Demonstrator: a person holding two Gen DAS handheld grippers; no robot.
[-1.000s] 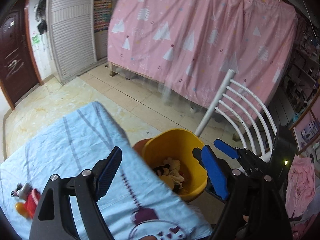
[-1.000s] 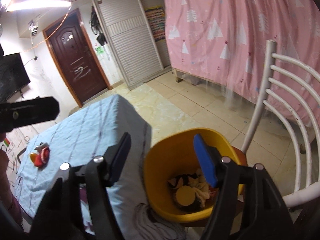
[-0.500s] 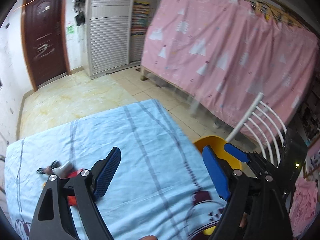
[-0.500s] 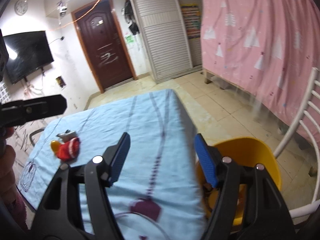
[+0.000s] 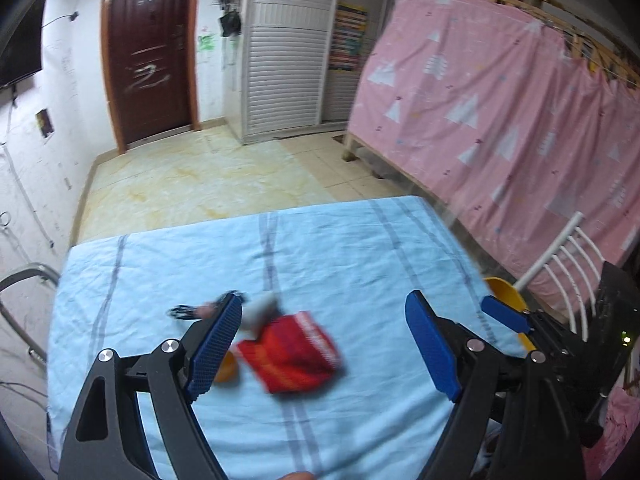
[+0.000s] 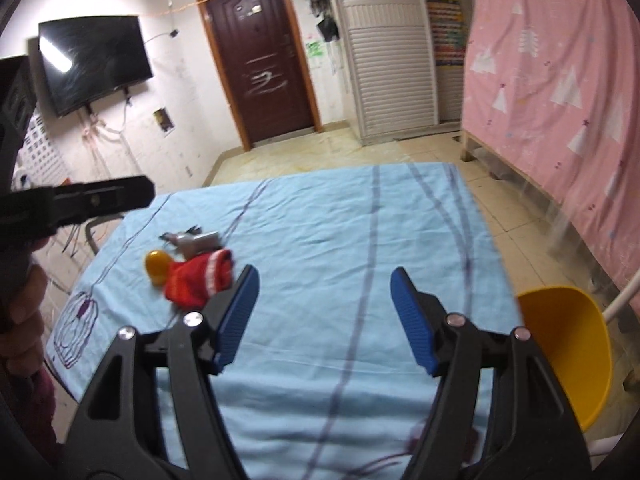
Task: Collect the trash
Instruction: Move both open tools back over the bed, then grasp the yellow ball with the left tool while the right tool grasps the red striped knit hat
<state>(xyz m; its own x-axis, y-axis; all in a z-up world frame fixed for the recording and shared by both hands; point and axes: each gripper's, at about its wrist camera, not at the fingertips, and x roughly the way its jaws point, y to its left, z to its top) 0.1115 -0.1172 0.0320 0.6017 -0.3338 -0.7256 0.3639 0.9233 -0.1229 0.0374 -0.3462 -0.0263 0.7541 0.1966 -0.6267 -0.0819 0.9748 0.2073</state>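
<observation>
- Left hand-held gripper (image 5: pixel 324 344): jaws spread wide, holding nothing. It hangs directly above the red wrapper (image 5: pixel 292 356), which shows between its blue pads (image 5: pixel 214 344).
- Trash cluster, left part of the table (image 6: pixel 320 216): the red wrapper lies crumpled on the blue cloth. A yellow round piece (image 6: pixel 157 266) touches its left edge and a grey scrap (image 6: pixel 196 240) lies just beyond it on the far side. All three are uncollected.
- Right hand-held gripper (image 6: pixel 324 316): jaws wide apart, empty, over the bare middle of the cloth, well right of the cluster.
- Yellow bin (image 6: pixel 568 352): off the table's right edge, beside a white chair (image 5: pixel 568 264). Its contents are out of sight in both views.
- Risk, grasp: the wrapper is soft and flat, so closing too high would likely slip off it; closing too low could pinch the cloth and drag it.
- Risk, neighbours: the yellow piece touches the wrapper; it looks round and may roll off the left edge if nudged.
- Risk, transfer: the bin is well apart from the cluster, so a weak pinch could drop the wrapper on the way.
</observation>
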